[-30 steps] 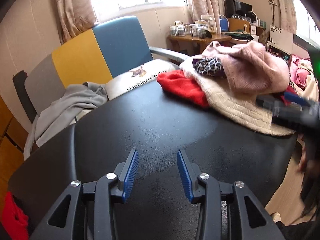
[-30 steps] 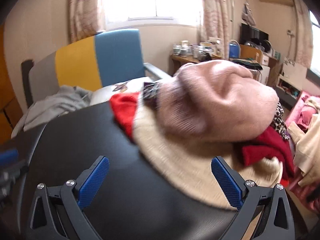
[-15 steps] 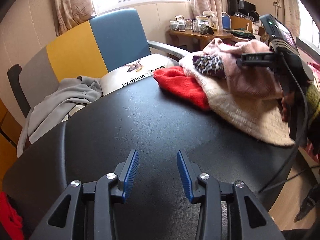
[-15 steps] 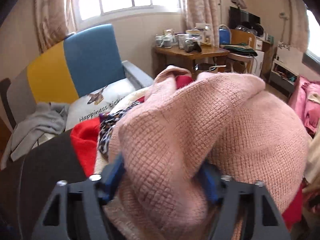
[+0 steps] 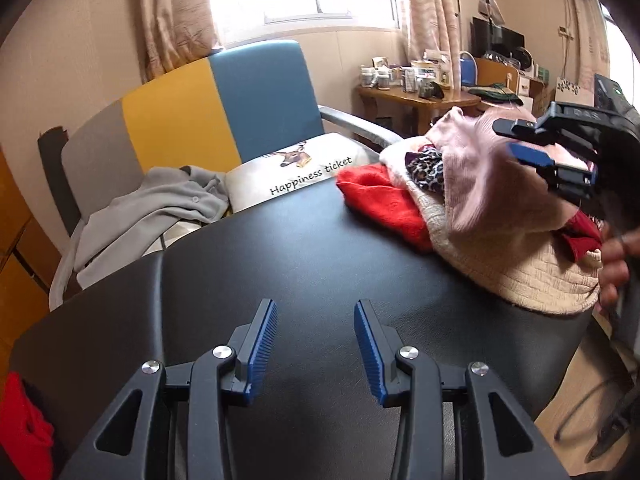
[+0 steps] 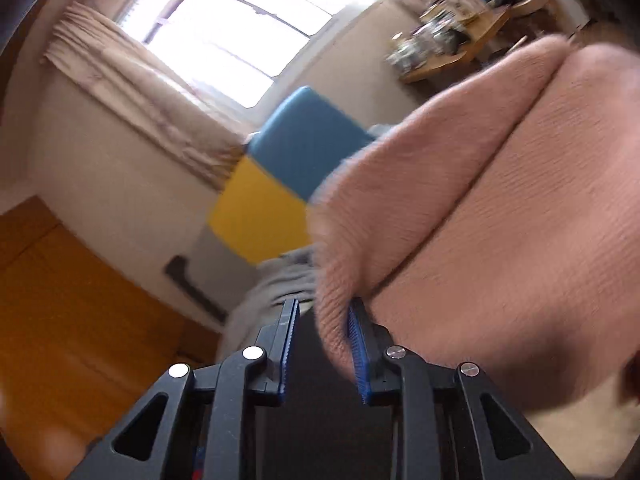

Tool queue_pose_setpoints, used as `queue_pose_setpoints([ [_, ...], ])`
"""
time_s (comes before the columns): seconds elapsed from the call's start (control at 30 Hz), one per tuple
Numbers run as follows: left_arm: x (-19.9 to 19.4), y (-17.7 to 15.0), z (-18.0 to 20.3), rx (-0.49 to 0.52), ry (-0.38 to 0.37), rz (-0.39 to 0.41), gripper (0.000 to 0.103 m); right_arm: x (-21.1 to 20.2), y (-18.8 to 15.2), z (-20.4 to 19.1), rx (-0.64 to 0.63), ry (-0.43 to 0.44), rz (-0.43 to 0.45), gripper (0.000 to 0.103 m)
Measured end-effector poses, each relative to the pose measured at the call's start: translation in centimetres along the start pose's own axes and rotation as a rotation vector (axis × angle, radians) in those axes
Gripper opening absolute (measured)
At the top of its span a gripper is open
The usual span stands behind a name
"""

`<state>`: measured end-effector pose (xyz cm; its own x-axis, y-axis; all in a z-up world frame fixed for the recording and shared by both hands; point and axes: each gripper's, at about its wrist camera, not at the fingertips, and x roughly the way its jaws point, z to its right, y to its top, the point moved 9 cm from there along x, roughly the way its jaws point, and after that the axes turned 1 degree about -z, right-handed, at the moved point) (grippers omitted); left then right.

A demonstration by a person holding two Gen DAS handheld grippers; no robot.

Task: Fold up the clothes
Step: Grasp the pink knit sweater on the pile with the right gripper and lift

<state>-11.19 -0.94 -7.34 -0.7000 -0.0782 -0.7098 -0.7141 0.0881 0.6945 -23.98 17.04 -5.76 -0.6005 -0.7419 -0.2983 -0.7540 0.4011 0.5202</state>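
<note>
A pink knit sweater [image 5: 480, 168] lies on top of a clothes pile at the right of the black table [image 5: 280, 264]. The pile also holds a red garment [image 5: 380, 200], a beige knit [image 5: 520, 280] and a leopard-print piece [image 5: 426, 168]. My right gripper [image 6: 322, 348] has its jaws narrowed around a fold of the pink sweater [image 6: 480, 220] and lifts it, tilted. It shows in the left wrist view [image 5: 552, 160] at the right. My left gripper [image 5: 316, 348] is open and empty, low over bare table.
A chair with blue, yellow and grey back [image 5: 200, 112] stands behind the table, with a grey garment [image 5: 152, 208] and a white printed cushion [image 5: 296, 172] on it. A wooden side table [image 5: 416, 96] with jars is at the back. A red cloth [image 5: 20, 432] shows at lower left.
My right gripper has narrowed around the pink sweater and tilted, pulling it up from the pile. My left gripper has stayed open in place.
</note>
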Motion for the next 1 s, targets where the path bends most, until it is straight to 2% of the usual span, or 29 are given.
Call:
queue_pose_setpoints([
  [0.17, -0.8, -2.7, -3.8, -0.100, -0.065, -0.029, 0.041, 3.5, -9.8, -5.4, -0.146, 0.038, -0.164, 0.002],
  [0.23, -0.7, -3.7, -4.9, -0.121, -0.083, -0.038, 0.042, 4.1, -14.0, -4.6, -0.205, -0.025, -0.215, 0.010],
  [0.3, -0.6, -4.3, -5.4, -0.122, -0.099, -0.051, 0.042, 3.2, -17.2, -2.0, -0.212, -0.102, -0.258, 0.050],
  [0.33, -0.4, -4.3, -5.4, -0.116, -0.105, -0.054, 0.041, 3.0, -17.5, -1.2, -0.212, -0.141, -0.251, 0.059],
  [0.37, -0.3, -3.8, -4.7, -0.101, -0.115, -0.053, 0.041, 2.3, -17.6, 0.0, -0.220, -0.202, -0.229, 0.064],
  [0.43, 0.0, -2.6, -3.0, -0.067, -0.135, -0.046, 0.042, 0.5, -17.2, 2.5, -0.219, -0.307, -0.180, 0.065],
  [0.6, 1.0, 2.3, 4.0, 0.043, -0.179, -0.004, 0.042, -3.7, -13.6, 7.5, -0.175, -0.450, -0.078, 0.077],
  [0.77, 2.1, 6.0, 10.5, 0.124, -0.199, 0.029, 0.042, -7.3, -11.1, 9.4, -0.200, -0.528, -0.026, 0.078],
  [0.9, 3.2, 8.1, 14.8, 0.192, -0.207, 0.051, 0.042, -9.9, -10.8, 9.3, -0.214, -0.555, -0.005, 0.079],
  [1.0, 4.2, 9.7, 17.2, 0.197, -0.236, 0.055, 0.042, -10.4, -10.2, 10.1, -0.201, -0.555, 0.009, 0.080],
])
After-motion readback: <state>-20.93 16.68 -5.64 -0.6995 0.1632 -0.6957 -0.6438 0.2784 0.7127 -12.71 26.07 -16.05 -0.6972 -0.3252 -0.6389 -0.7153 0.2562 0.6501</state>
